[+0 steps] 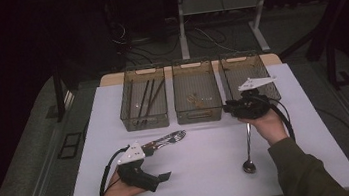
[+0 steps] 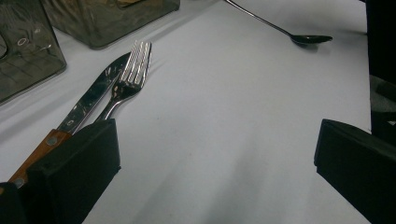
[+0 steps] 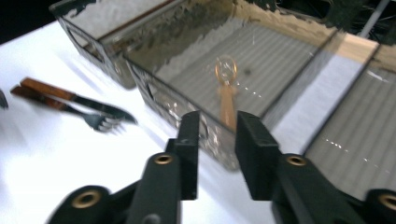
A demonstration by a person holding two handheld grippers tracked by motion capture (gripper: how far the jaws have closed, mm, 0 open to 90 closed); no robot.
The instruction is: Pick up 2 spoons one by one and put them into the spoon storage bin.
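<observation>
Now right gripper (image 1: 228, 105) nearly closed, empty, at middle tray's (image 1: 199, 115) near edge; spoon (image 1: 249, 149) lies behind it, handle pointing trayward; left gripper (image 1: 166, 176) spread.

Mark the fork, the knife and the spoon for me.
fork (image 2: 133, 60), left gripper view, on the tines.
knife (image 2: 88, 100), left gripper view, mid-blade.
spoon (image 1: 249, 166), high view, on the bowl.

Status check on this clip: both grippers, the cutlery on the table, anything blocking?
Left gripper open, empty, beside knife and fork. Right gripper narrowed, nothing between the jaws, facing middle bin. Spoon loose on table. Nothing blocking.
</observation>
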